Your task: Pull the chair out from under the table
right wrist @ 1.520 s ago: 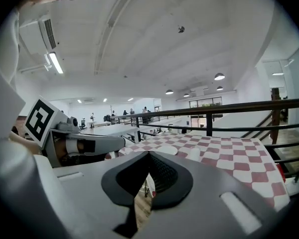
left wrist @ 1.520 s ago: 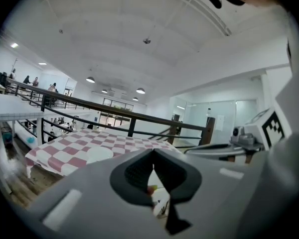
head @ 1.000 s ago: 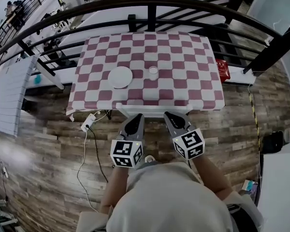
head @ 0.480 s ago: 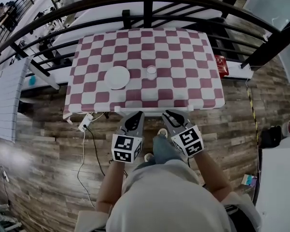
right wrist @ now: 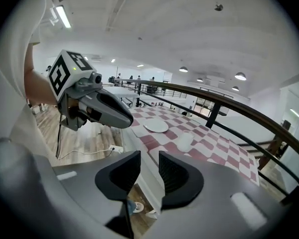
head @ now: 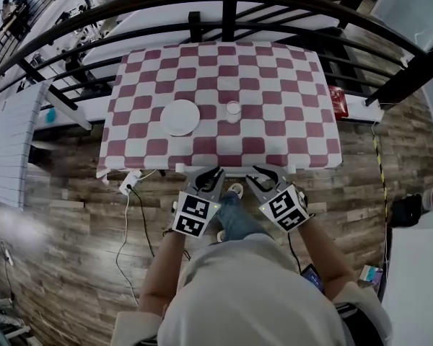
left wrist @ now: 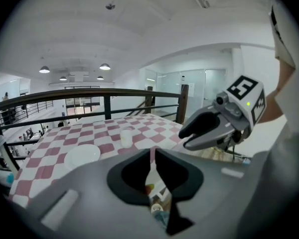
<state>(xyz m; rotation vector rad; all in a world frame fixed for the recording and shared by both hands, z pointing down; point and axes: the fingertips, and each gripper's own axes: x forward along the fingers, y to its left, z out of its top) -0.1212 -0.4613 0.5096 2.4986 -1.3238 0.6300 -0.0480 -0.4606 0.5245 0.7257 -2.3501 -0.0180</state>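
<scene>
The chair is tucked under the checkered table (head: 274, 132). Only its white top rail (head: 180, 169) shows, along the table's near edge. My left gripper (head: 215, 173) and right gripper (head: 256, 173) are side by side at that rail. The right gripper (right wrist: 149, 163) has just been opening, and its jaws stand apart with the white rail (right wrist: 139, 176) running through the gap, pads clear of it. The left gripper (left wrist: 152, 156) has just started opening. Only a thin slit shows between its pads, and I cannot tell whether the rail is in it.
A white plate (head: 180, 116) and a white cup (head: 233, 109) sit on the table. A black railing (head: 224, 6) curves behind it. A power strip (head: 128, 184) with its cable lies on the wooden floor at the left. The person's leg and shoe (head: 234, 190) are between the grippers.
Both grippers moved down and forward to the chair's rail at the table edge, rolling as they went. The right jaws opened wide. The person's leg and shoe came into view.
</scene>
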